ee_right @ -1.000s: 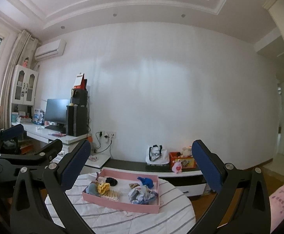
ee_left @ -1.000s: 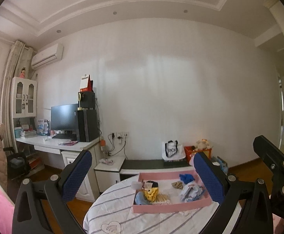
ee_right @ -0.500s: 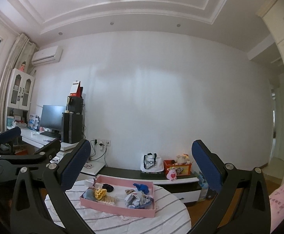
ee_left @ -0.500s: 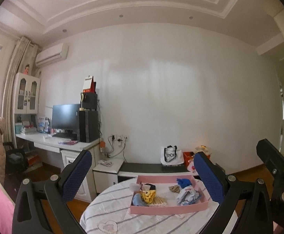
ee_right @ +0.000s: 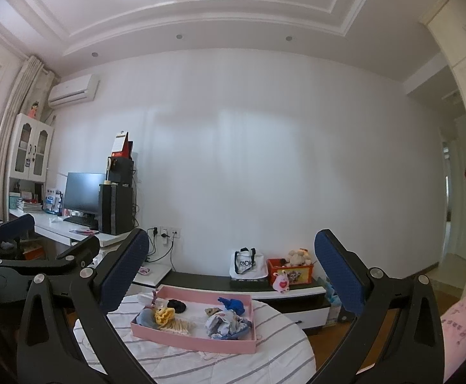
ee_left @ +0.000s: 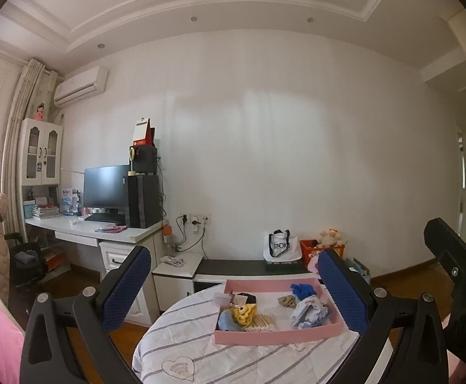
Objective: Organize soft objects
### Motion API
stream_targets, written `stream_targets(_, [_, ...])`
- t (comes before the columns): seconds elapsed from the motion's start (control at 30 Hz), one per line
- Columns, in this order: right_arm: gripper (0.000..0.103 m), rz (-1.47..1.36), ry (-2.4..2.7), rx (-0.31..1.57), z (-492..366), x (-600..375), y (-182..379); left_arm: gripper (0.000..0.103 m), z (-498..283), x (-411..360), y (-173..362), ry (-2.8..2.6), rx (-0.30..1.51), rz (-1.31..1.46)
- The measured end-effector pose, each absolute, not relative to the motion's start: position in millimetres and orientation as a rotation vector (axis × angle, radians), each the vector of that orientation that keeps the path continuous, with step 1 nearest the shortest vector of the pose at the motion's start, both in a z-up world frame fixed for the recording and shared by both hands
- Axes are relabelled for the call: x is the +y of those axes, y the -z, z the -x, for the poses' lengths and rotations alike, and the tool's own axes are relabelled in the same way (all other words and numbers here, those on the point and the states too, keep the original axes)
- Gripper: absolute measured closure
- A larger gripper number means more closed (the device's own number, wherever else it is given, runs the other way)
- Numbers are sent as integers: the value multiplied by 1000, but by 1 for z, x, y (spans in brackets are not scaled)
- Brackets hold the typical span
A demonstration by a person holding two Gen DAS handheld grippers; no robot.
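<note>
1. Soft objects lie inside a shallow pink rectangular tray [ee_left: 277,337] [ee_right: 181,339], which rests on a round surface [ee_left: 200,352] [ee_right: 265,358] covered by a white cloth with grey stripes.
2. Tray contents, left part: a pale blue soft item [ee_left: 226,320] [ee_right: 144,316], a yellow knitted item [ee_left: 245,313] [ee_right: 165,315] touching it, a black fuzzy item [ee_left: 247,297] [ee_right: 176,305] behind them, and a bundle of pale sticks [ee_left: 263,321] [ee_right: 180,325] just beside the yellow item.
3. Tray contents, right part: a crumpled white and blue patterned cloth [ee_left: 309,313] [ee_right: 228,323], a bright blue fabric piece [ee_left: 301,290] [ee_right: 233,304] behind it, and a small brown fabric piece [ee_left: 285,301] [ee_right: 212,311] near both.
4. The left gripper [ee_left: 233,291] is released: its two blue-padded fingers [ee_left: 125,288] stand wide apart and grasp nothing. It is held above the near edge of the surface, well apart from the tray.
5. The right gripper [ee_right: 229,283] is likewise released, fingers [ee_right: 340,275] spread with nothing between them, clear of the tray.
6. In the right wrist view, the left gripper [ee_right: 53,240] shows at the left edge; in the left wrist view, part of the right gripper [ee_left: 453,256] shows at the right edge.
7. Background: a white desk [ee_left: 82,228] with a black monitor [ee_left: 104,188] stands at the left wall; a low black-topped cabinet [ee_left: 249,267] [ee_right: 200,280] behind the surface carries a white tote bag [ee_left: 279,249] [ee_right: 247,265].
</note>
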State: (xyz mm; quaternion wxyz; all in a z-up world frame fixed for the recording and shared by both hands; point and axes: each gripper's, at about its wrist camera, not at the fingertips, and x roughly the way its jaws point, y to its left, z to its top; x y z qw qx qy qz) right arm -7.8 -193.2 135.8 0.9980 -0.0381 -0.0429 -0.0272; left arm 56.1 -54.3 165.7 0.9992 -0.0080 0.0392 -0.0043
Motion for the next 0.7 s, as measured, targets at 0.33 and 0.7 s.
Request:
stream_targets(0.33, [0, 61, 59, -72, 7, -195, -134, 0, -56, -54, -165, 13, 86, 17])
stream_targets(0.7, [0, 64, 65, -62, 9, -193, -135, 0, -51, -53, -165, 18, 86, 16])
